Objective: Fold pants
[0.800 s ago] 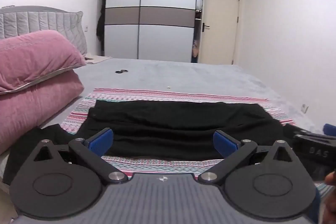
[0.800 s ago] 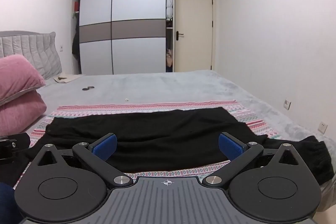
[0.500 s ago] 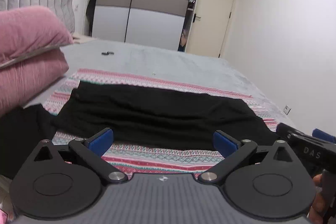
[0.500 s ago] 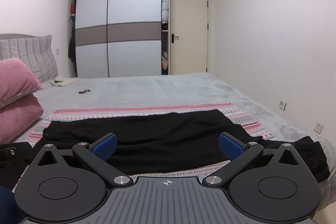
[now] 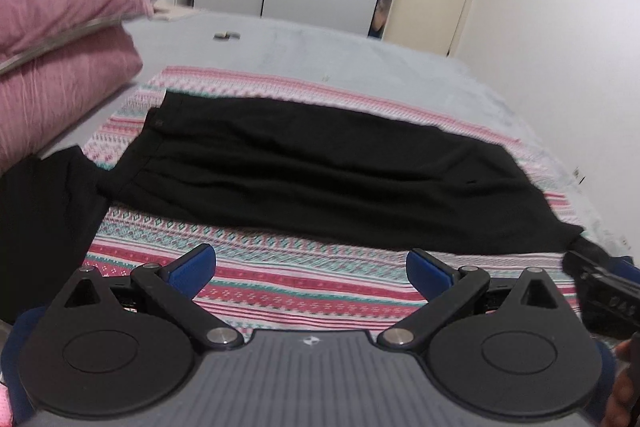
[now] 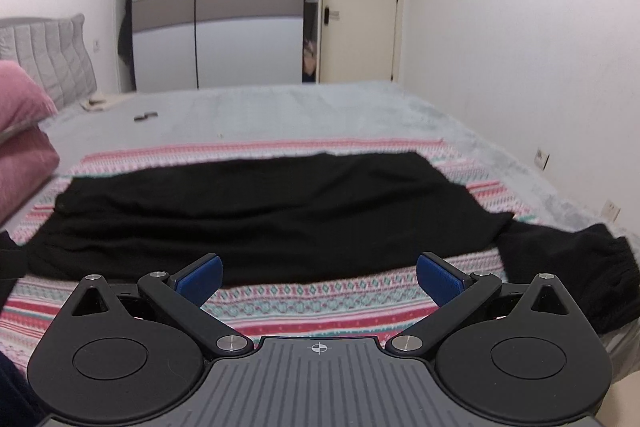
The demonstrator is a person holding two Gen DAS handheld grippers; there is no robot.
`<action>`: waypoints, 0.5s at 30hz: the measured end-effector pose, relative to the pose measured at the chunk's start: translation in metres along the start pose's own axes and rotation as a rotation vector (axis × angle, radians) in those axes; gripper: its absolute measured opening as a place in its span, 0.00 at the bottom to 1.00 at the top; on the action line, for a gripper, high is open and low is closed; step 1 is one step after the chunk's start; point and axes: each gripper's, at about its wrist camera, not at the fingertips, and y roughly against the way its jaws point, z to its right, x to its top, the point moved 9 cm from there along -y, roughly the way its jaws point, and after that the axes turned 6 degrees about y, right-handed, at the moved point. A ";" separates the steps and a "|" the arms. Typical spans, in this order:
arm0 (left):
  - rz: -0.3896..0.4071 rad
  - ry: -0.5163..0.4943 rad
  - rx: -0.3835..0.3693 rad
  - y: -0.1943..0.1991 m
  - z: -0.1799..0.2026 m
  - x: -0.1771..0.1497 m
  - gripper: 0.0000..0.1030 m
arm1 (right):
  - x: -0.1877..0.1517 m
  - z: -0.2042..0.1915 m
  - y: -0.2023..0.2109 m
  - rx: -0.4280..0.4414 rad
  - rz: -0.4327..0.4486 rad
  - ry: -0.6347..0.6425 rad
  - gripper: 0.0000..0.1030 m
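Black pants (image 5: 320, 175) lie flat and lengthwise across a striped patterned cloth (image 5: 304, 279) on the bed. They also show in the right wrist view (image 6: 256, 215), with a bunched dark end (image 6: 568, 267) at the right edge of the bed. My left gripper (image 5: 310, 269) is open and empty, above the cloth just short of the pants' near edge. My right gripper (image 6: 318, 281) is open and empty, also short of the near edge. The right gripper's body (image 5: 604, 299) shows at the lower right of the left wrist view.
Two pink pillows (image 5: 60, 39) are stacked at the left by the grey headboard (image 6: 44, 55). More black fabric (image 5: 40, 219) lies at the near left. A small dark object (image 6: 145, 116) sits on the grey bedspread (image 6: 304, 115). A wardrobe (image 6: 216, 7) and door (image 6: 360, 3) stand beyond.
The left gripper has risen and tilted down, so the pants and cloth now fill more of its view. The right gripper has shifted slightly. Both stay open.
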 end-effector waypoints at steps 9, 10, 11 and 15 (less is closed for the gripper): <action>-0.175 0.473 0.114 -0.083 -0.144 0.023 1.00 | -0.030 0.150 -0.107 -0.131 -0.176 -0.303 1.00; -0.196 0.544 0.131 -0.089 -0.156 0.023 1.00 | -0.037 0.171 -0.115 -0.163 -0.201 -0.345 1.00; -0.197 0.608 0.148 -0.096 -0.171 0.027 1.00 | -0.048 0.187 -0.129 -0.160 -0.233 -0.416 1.00; -0.167 0.672 0.210 -0.125 -0.201 0.044 1.00 | -0.066 0.244 -0.158 -0.110 -0.252 -0.690 0.89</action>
